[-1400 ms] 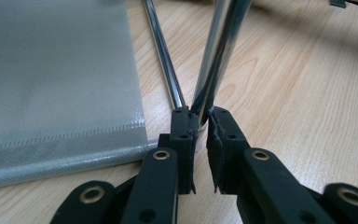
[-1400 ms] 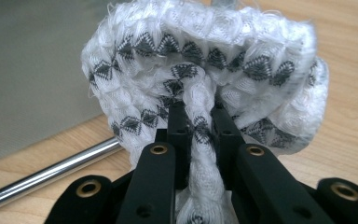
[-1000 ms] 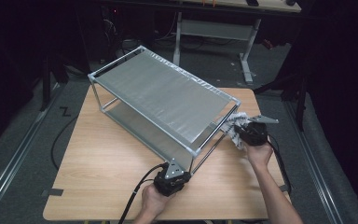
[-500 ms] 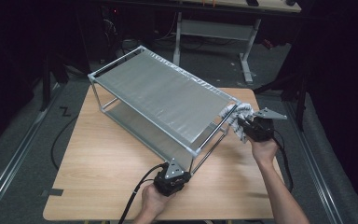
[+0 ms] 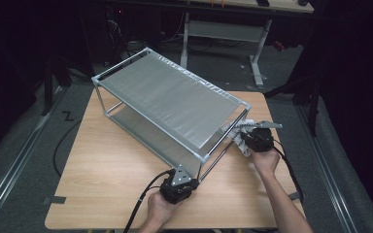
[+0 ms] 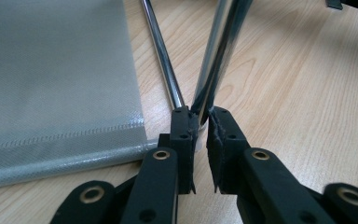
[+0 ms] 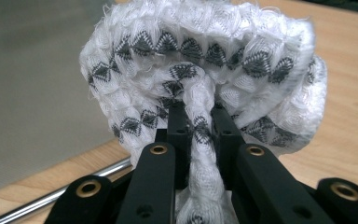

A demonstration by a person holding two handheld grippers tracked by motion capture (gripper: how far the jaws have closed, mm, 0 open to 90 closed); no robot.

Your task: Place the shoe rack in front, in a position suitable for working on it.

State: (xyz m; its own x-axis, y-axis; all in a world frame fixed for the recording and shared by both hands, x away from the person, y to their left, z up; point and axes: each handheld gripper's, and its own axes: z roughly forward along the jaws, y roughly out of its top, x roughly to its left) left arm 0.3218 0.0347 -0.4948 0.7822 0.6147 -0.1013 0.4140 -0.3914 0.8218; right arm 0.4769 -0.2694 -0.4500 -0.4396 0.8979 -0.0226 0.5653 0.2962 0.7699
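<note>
Dark workshop floor and a pale desk frame lie beyond the light wood table (image 5: 102, 170) you are working at, and the two-tier metal rack (image 5: 170, 99) sits slantwise across it. Your left gripper (image 5: 178, 183) has its jaws pressed onto the rack's near corner post (image 6: 216, 65), a polished chrome tube that rises straight up and away from the jaw tips in the left gripper view, with the lower shelf's grey mesh sheet (image 6: 56, 70) just to the left of those jaws and a thinner rail (image 6: 163, 60) running off beside it. Your right gripper (image 5: 250, 135) is pinching a bunched cloth (image 7: 205, 70), white and fluffy with a woven pattern of dark diamonds, the wad bulging ahead of and above the fingertips while one twisted strand runs down between the jaws. What matters for the coming wipe, as I judge it, is that the rack's end frame lies just ahead and to the left of that cloth: in the right gripper view the grey shelf (image 7: 37, 84) fills the left side and a chrome rail (image 7: 51, 196) passes low beside the left jaw, its long axis slanting across your line of reach. Your right hand is the nearer one to that end of the rack, so the left only has to steady the corner; the smooth tubes should let the soft cloth slide easily
</note>
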